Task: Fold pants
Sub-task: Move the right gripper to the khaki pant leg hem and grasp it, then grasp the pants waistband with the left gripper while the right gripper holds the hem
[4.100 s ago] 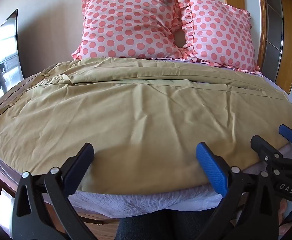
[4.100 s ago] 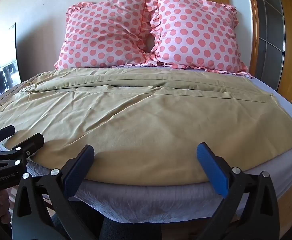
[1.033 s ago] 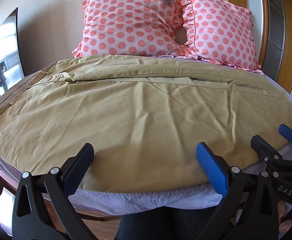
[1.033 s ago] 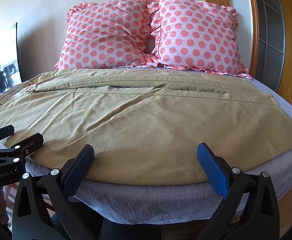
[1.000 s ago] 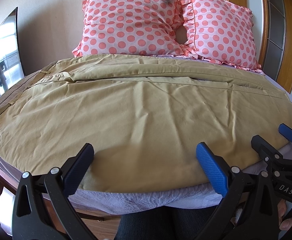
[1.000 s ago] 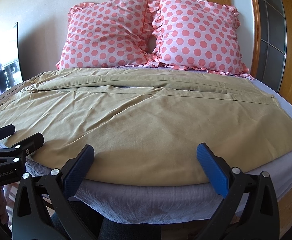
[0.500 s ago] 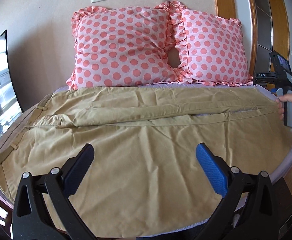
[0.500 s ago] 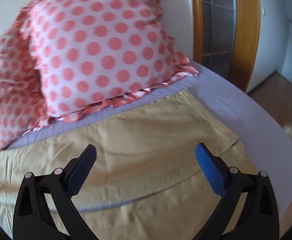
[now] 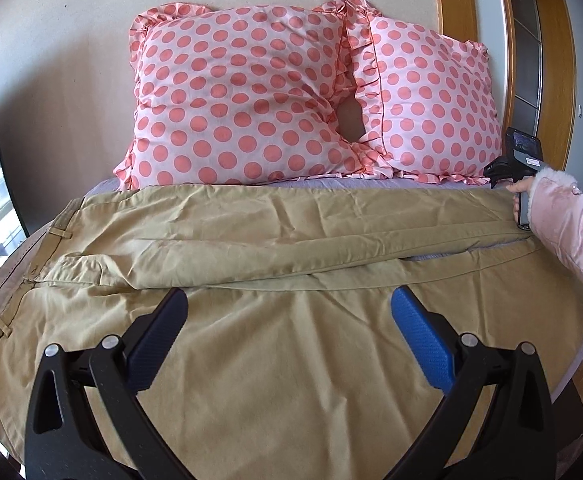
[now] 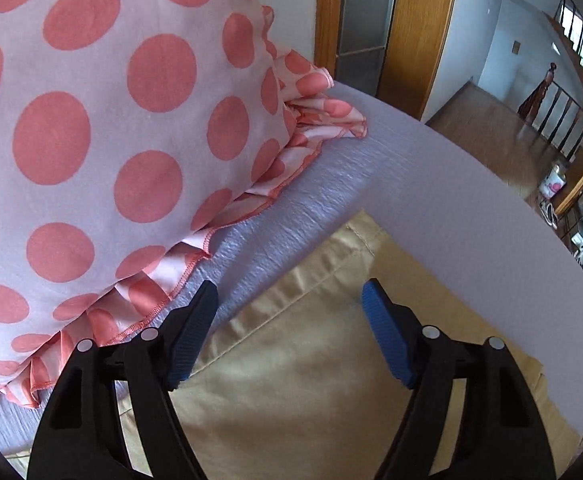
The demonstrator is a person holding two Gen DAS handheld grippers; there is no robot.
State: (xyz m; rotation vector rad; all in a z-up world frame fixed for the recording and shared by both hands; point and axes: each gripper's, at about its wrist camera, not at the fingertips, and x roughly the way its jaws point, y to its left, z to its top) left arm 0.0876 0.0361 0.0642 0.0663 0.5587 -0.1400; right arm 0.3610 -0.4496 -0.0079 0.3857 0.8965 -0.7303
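Observation:
Tan pants (image 9: pixel 275 344) lie spread flat across the bed, waistband at the left, legs running to the right. My left gripper (image 9: pixel 289 300) is open above the near leg, close to the crotch seam. My right gripper (image 10: pixel 289 292) is open just above the hem corner of the far leg (image 10: pixel 355 236), holding nothing. In the left wrist view the right gripper's body (image 9: pixel 515 160) and a pink-sleeved arm (image 9: pixel 563 220) show at the far right end of the pants.
Two pink polka-dot pillows (image 9: pixel 235 96) (image 9: pixel 427 108) lean on the wall behind the pants; one (image 10: pixel 91 120) is just left of my right gripper. The lilac bedsheet (image 10: pixel 431 176) ends at the bed's right edge, with a wooden door frame (image 10: pixel 411 32) beyond.
Both grippers have moved forward from the bed's near edge. The left one went over the pants toward the crotch; the right one swung to the far leg's hem by the pillow.

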